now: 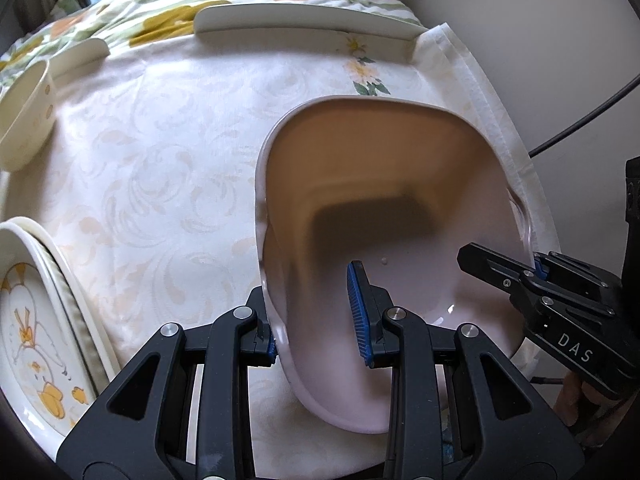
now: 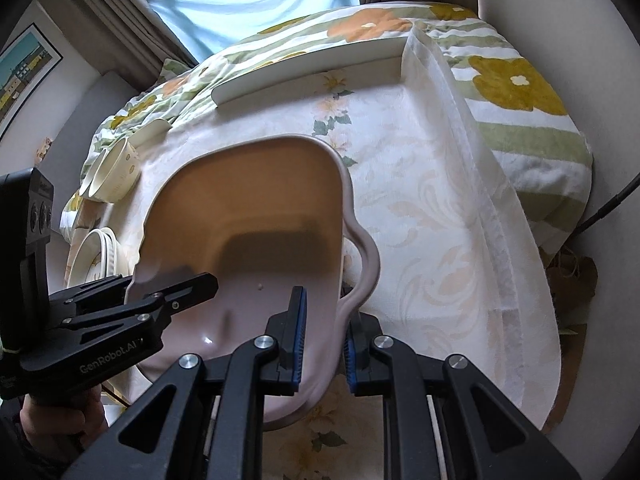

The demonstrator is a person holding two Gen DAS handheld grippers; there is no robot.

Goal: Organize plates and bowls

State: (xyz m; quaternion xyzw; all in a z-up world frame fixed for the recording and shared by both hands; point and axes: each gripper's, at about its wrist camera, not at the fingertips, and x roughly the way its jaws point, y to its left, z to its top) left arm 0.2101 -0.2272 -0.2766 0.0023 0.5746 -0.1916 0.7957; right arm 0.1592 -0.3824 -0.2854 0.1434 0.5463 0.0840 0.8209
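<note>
A large pale pink square bowl (image 1: 400, 208) with lobed handles is at the table's right side, also in the right wrist view (image 2: 248, 208). My left gripper (image 1: 320, 320) straddles its left wall, one finger inside and one outside, with a visible gap to the inner pad. My right gripper (image 2: 323, 336) straddles the bowl's right wall near the handle, also with a gap; it shows in the left wrist view (image 1: 532, 270). The left gripper shows in the right wrist view (image 2: 168, 292).
A stack of cream plates with a duck print (image 1: 36, 320) lies at the left. A cream spotted bowl (image 1: 28, 120) and a long white plate (image 1: 304, 20) lie further back. The tablecloth edge (image 1: 500, 120) runs close to the right.
</note>
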